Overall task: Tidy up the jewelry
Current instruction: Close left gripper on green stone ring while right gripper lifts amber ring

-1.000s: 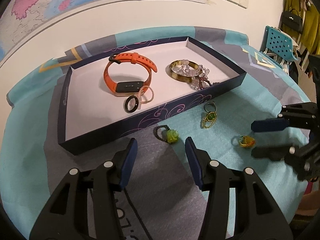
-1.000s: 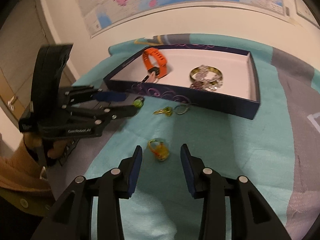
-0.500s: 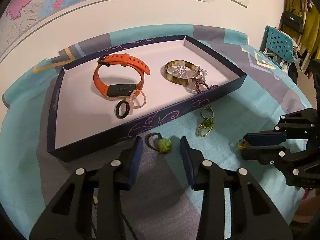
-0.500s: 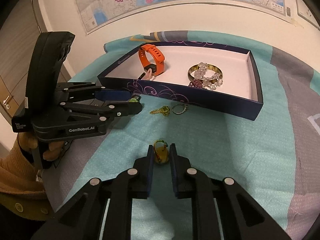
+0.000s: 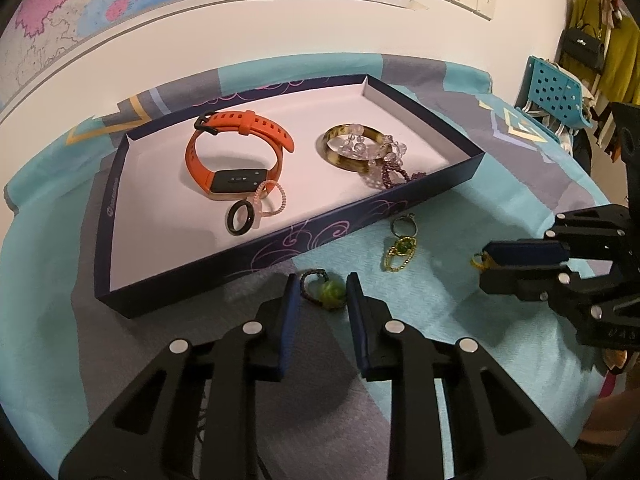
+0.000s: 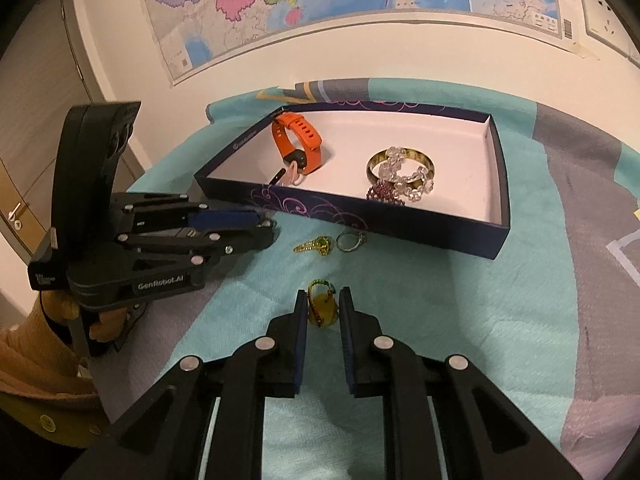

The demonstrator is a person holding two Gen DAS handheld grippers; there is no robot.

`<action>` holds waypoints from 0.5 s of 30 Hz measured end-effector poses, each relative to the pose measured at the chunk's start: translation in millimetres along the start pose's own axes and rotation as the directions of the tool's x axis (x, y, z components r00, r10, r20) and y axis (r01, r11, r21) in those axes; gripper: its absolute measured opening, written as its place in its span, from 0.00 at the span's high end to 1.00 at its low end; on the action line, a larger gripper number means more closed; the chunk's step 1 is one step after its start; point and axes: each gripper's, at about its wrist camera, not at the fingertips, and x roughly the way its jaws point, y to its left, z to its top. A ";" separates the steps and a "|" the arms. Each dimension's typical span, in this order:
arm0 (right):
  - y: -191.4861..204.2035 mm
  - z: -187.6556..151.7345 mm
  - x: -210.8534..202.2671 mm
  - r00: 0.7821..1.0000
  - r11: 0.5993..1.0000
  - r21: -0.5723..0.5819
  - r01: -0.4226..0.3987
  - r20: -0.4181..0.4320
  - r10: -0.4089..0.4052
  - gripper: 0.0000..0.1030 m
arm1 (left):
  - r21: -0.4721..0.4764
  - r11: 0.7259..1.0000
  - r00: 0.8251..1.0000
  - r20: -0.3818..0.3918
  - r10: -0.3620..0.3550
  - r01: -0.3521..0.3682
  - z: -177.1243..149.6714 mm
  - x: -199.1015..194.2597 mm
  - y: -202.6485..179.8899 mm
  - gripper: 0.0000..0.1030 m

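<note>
item: green-bead ring (image 5: 325,289), small, light and likely to skid on the cloth; it lies on the tablecloth (image 5: 440,308) just outside the near wall of the tray (image 5: 280,254), between the fingers of your left gripper (image 5: 320,300), whose jaws stand narrowly apart around it and not visibly touching. take it across the bead, not the thin band. item: yellow-bead ring (image 6: 322,307), likewise light and probably smooth; your right gripper (image 6: 323,312) has its jaws drawn in close on the bead, apparently holding it, low to the cloth. loose on the cloth near the tray wall: gold chain charm (image 5: 400,254) and thin ring (image 5: 404,224), touching or nearly so, both delicate. tray contents: orange watch band (image 5: 236,152), black ring (image 5: 240,219) and pink wire ring (image 5: 272,200) beside it, gold bangle (image 5: 348,148) under clear beads (image 5: 376,150), and dark red beads (image 5: 394,172).
</note>
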 end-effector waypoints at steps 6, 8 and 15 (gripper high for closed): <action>-1.2 3.3 -2.7 1.000 1.000 0.000 0.002 0.015 -0.002 0.86 | -0.005 1.000 1.000 0.022 -0.013 0.013 -1.8 -11.8 0.2 0.77; -1.4 5.2 -3.2 1.000 1.000 -0.001 0.002 0.020 -0.002 0.86 | -0.006 1.000 0.999 0.032 -0.012 0.012 -1.2 -16.6 0.5 0.77; -1.4 13.8 -5.7 0.999 1.000 -0.006 0.006 0.042 -0.006 0.86 | -0.015 1.000 0.998 0.069 -0.008 0.009 6.3 -30.6 4.6 0.77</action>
